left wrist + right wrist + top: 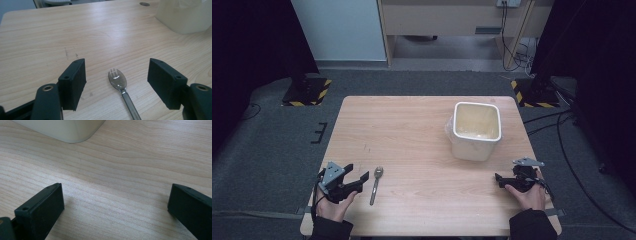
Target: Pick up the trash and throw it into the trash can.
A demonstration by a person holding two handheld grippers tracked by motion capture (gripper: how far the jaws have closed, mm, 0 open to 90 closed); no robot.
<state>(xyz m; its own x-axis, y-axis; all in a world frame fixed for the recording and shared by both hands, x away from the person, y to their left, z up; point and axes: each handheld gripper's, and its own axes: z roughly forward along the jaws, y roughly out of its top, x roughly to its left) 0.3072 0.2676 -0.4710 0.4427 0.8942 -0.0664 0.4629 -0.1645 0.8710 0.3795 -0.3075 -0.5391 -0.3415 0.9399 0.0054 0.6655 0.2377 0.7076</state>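
1. One wooden desk (412, 125) carries everything, and two things lie on it: one spork and one tub.
2. The one metal spork (376, 185) lies flat near the front-left edge of the desk. Its head, with short tines at the tip, points away from the person and its handle points back toward them.
3. The one white tub (476, 131) stands upright on the right half of the desk, toward the far side, well apart from the spork. Its mouth is open; a bit of clear plastic shows against its left wall.
4. Two grippers are in play, one in each of the person's hands.
5. The left gripper (359, 179) sits at the front-left corner, just beside the spork. Its two fingers (72, 83) are spread wide and clasp nothing. In the left gripper view the head of the spork (117, 79) lies on the desk between them, touching neither.
6. The right gripper (498, 179) rests low at the front-right edge of the desk, in front of the tub and apart from it. Its two fingers (42, 207) are likewise spread wide, with bare wood between them; a corner of the tub (67, 130) shows farther off in the right gripper view.
7. Two black and yellow striped stand feet (307, 91) sit on the grey floor beyond the desk's far corners.
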